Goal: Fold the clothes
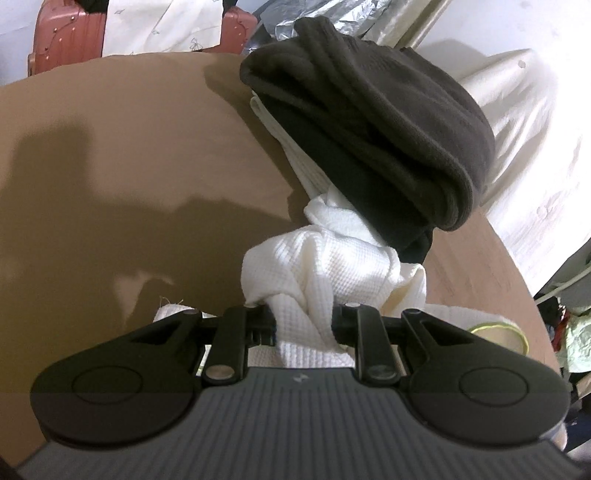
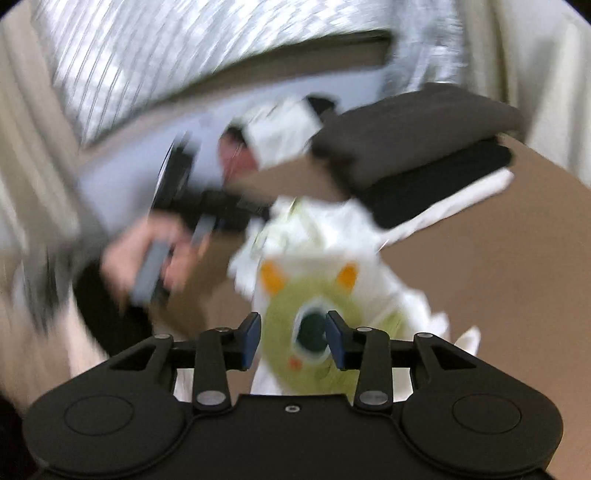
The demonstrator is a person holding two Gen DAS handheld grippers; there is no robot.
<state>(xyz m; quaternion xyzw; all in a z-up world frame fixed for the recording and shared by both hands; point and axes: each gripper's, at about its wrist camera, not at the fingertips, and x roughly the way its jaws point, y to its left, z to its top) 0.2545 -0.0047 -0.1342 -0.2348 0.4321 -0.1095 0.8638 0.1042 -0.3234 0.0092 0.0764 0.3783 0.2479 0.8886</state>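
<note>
A white waffle-knit garment (image 1: 325,266) lies bunched on the brown table (image 1: 129,166). My left gripper (image 1: 303,325) is shut on a fold of it. Behind it sits a stack of folded clothes, dark grey (image 1: 369,110) on top. In the blurred right wrist view, the white garment (image 2: 388,273) shows a green cartoon print (image 2: 291,321). My right gripper (image 2: 292,341) hovers just above that print, open, its blue pads (image 2: 251,341) apart with nothing clamped. The left gripper (image 2: 236,218) and the hand (image 2: 125,254) holding it appear at left. The folded stack (image 2: 417,147) is at the upper right.
Two reddish suitcases (image 1: 66,37) stand beyond the table's far edge. White sheets (image 1: 535,166) and silver foil (image 1: 332,18) lie past the table on the right. The left half of the table (image 1: 92,221) is bare, with shadows on it.
</note>
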